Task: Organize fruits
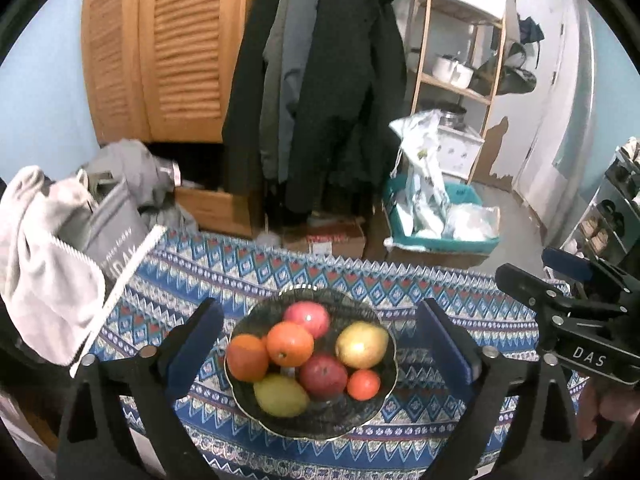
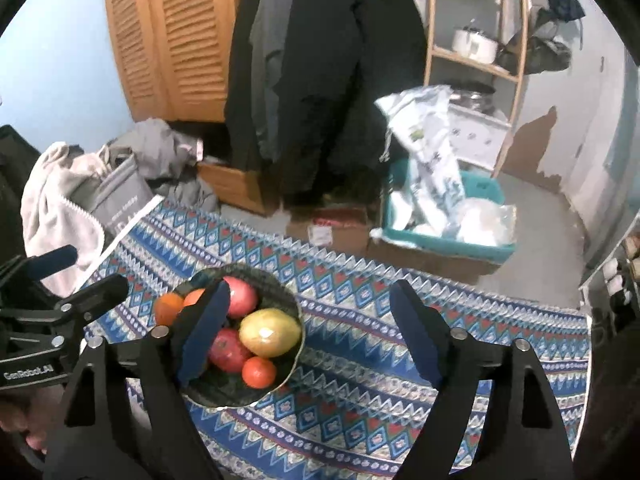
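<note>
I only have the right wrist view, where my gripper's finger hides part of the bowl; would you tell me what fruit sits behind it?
Observer: From the left wrist view, a yellow-green fruit lies at the bowl's near edge, hidden from you.
Operator: How many orange fruits are there in total?
Observer: Three: two larger ones side by side and a small one.
Operator: Is the left gripper holding anything?
Observer: No, the left gripper is open, its fingers either side of the bowl in the picture, with nothing gripped.
</note>
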Tool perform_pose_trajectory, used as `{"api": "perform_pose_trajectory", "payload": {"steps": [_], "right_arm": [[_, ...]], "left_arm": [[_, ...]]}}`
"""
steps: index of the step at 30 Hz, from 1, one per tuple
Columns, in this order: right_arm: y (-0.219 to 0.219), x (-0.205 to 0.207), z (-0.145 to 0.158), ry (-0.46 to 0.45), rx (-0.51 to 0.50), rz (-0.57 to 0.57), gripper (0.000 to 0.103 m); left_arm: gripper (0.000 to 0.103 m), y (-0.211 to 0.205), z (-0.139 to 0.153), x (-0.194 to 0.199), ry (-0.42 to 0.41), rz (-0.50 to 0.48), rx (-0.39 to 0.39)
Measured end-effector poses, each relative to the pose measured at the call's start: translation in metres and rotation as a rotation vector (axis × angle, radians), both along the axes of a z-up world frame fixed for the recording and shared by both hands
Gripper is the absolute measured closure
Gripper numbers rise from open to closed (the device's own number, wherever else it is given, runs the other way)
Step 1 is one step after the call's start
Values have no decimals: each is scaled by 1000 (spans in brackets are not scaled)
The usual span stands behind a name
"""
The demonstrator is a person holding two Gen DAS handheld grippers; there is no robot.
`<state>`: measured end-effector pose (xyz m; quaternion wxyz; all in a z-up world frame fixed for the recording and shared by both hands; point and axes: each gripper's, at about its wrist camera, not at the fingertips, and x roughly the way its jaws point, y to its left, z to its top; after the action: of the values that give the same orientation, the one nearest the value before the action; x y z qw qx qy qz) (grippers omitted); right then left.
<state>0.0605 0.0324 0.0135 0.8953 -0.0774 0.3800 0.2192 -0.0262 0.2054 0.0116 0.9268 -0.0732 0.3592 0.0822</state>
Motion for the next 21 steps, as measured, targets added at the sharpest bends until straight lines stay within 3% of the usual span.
{"api": "perform_pose_trajectory", "payload": {"steps": [11, 21], "right_arm": [[-31, -8, 22, -70, -8, -89, 19], [-51, -14, 26, -101, -13, -127, 19]], "left_arm": [[1, -23, 27, -7, -60, -23, 65], [0, -35, 31, -7, -63, -19, 97]]}}
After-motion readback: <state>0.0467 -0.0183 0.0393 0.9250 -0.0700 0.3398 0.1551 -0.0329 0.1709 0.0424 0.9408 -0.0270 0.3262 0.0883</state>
